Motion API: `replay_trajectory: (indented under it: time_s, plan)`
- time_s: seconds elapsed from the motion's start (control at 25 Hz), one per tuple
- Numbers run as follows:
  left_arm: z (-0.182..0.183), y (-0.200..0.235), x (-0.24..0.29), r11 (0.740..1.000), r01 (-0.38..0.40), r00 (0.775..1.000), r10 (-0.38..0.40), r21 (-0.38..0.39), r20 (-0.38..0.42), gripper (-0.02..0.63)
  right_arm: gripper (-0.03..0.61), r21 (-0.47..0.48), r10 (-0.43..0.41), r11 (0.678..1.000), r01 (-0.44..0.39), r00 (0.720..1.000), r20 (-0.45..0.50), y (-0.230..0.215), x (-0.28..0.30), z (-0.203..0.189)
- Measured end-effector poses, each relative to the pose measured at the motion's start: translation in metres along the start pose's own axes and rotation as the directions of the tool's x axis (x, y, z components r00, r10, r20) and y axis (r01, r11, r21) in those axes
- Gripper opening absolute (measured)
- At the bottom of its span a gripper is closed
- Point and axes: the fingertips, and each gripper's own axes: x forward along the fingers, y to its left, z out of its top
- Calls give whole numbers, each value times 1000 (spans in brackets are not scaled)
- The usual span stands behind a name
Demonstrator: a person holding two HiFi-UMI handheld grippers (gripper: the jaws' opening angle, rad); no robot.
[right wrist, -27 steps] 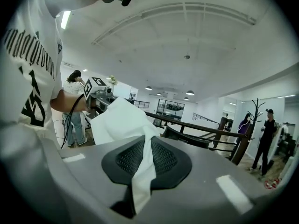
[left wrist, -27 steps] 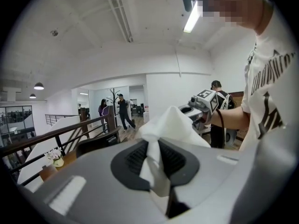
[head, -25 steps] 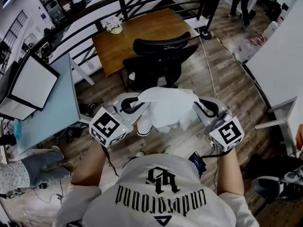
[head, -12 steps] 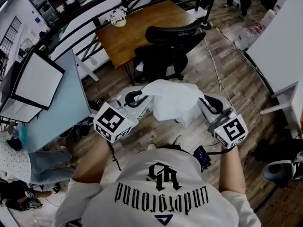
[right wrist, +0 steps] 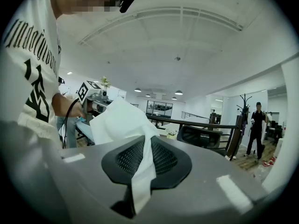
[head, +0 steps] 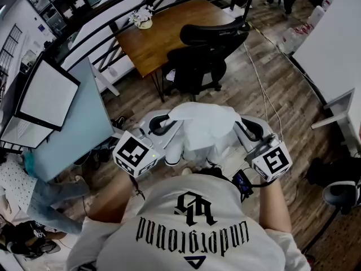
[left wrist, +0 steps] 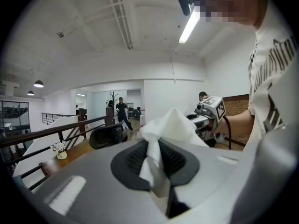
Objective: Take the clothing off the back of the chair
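clearly the white clothing (head: 204,130) hangs mid-frame between the two grippers, well apart from the black chair (head: 206,52) at upper centre, so it looks already off the backrest. the left gripper (head: 164,124) is clamped on one edge of the fabric and the right gripper (head: 243,129) on the other; each gripper view shows a thin fold pinched between the pads. the risk, as i judge it: with so little cloth in each grip, pulling the grippers apart could slide it out of one, and the loose lower part could droop and snag. both forearms (head: 110,192) reach forward side by side from the bottom of the frame, grippers nearly level.
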Motion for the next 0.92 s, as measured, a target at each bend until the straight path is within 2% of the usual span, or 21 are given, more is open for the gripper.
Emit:
replay_trajectory:
  time_s: [0.32, 0.56, 0.92]
  plan:
    - [-18, -20, -32, 1000, -9, 999, 9, 2, 33, 75, 37, 24, -26, 999, 26, 1000, -4, 38, -8, -11]
    - [-24, -19, -32, 999, -13, 999, 14, -35, 36, 75, 37, 14, -35, 999, 35, 999, -5, 40, -8, -10]
    - [-19, -18, -28, 999, -11, 998, 13, -33, 62, 75, 37, 16, -55, 998, 55, 998, -3, 38, -8, -9]
